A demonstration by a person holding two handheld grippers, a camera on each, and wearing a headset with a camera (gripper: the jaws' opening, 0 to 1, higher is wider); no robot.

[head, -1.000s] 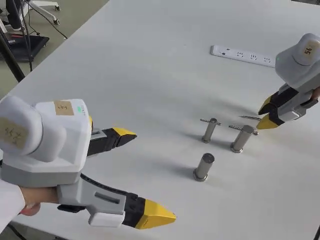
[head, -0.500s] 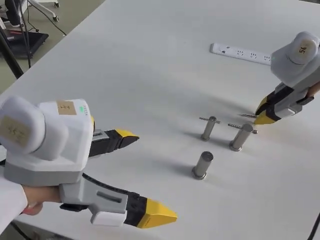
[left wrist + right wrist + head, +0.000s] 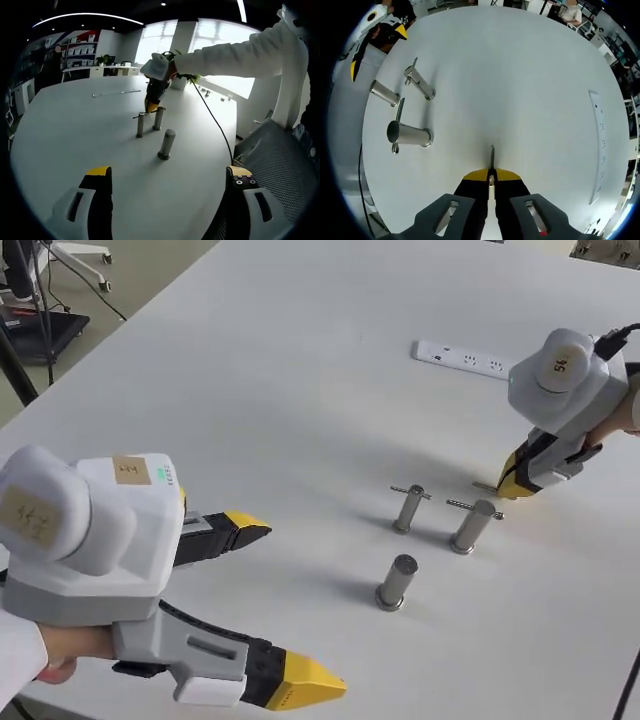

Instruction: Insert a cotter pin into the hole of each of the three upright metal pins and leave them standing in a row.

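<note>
Three upright metal pins stand on the white table. The far pin (image 3: 405,508) and the right pin (image 3: 470,525) each carry a cotter pin through the top. The near pin (image 3: 397,580) has a bare top. My right gripper (image 3: 510,488) is low over the table just right of the right pin, shut on a thin cotter pin (image 3: 492,157) that sticks out ahead of its tips. In the right gripper view the pins lie to the left: the crossed ones (image 3: 410,135) (image 3: 420,84) and the bare one (image 3: 384,93). My left gripper (image 3: 285,605) is open, left of the pins, nothing between its jaws.
A white power strip (image 3: 465,358) lies at the back of the table (image 3: 280,390), beyond the right gripper. The table's front edge runs close under the left gripper. A chair (image 3: 280,150) and a person's sleeve (image 3: 235,50) appear in the left gripper view.
The right gripper has edged a little closer to the right pin and tilted steeper, still holding the cotter pin. The head camera shifted; the left gripper stayed open in place.
</note>
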